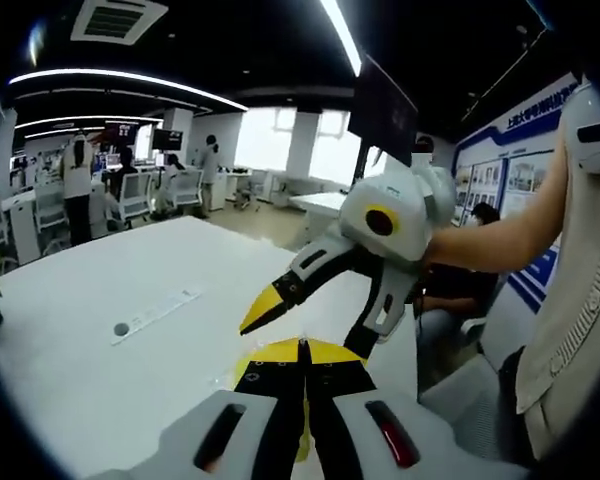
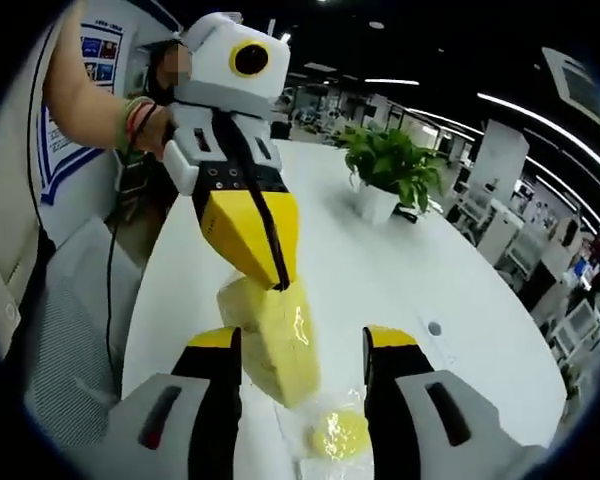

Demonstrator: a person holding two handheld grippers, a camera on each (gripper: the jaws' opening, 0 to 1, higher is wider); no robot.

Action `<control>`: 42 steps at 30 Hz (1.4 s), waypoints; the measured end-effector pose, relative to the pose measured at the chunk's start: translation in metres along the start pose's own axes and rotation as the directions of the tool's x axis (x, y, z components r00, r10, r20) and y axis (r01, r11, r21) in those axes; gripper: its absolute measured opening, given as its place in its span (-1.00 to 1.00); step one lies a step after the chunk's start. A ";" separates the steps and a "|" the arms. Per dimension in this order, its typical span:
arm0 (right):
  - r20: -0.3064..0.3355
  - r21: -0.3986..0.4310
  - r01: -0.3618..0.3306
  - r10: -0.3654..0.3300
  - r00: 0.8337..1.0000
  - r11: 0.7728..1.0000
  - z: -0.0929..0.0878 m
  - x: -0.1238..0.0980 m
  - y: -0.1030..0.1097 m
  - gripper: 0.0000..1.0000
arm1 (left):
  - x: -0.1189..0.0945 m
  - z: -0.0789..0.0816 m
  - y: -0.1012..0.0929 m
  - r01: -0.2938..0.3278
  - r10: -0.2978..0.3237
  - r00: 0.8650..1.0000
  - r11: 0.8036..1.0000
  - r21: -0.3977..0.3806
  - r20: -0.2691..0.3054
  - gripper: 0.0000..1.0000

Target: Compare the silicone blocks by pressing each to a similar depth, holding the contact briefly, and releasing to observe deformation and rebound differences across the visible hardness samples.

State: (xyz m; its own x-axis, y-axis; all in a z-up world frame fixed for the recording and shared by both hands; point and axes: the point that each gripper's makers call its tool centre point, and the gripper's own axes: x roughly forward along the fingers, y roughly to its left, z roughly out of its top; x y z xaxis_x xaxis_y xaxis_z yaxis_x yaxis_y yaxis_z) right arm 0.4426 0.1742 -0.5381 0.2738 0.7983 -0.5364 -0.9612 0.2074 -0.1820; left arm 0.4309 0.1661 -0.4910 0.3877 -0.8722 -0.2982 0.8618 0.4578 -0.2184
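The pale yellow, glossy silicone block lies on the white table, apparently mid-press under the left gripper, whose yellow jaws are pressed together, while the right gripper hangs spread; a brief hold, then a release, comes next.

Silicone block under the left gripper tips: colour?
Pale yellow, glossy silicone block; clearest in the right gripper view.

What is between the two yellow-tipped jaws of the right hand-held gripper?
In the right gripper view, the pale yellow silicone block, with the left hand-held gripper closed on its top.
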 end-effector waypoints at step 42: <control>0.033 0.450 0.324 -0.378 0.925 0.832 -0.068 -0.082 0.047 0.15 | 0.005 -0.041 0.056 -0.169 0.174 0.985 0.972 -0.162 0.013 -1.00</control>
State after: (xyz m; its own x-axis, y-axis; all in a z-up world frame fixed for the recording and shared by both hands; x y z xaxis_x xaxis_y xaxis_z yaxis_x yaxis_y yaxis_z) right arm 0.3768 0.0803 -0.5586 0.6153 0.6789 -0.4007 -0.7265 0.6856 0.0459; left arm 0.4672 0.1942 -0.5431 0.5357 -0.7816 -0.3196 0.7191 0.6206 -0.3125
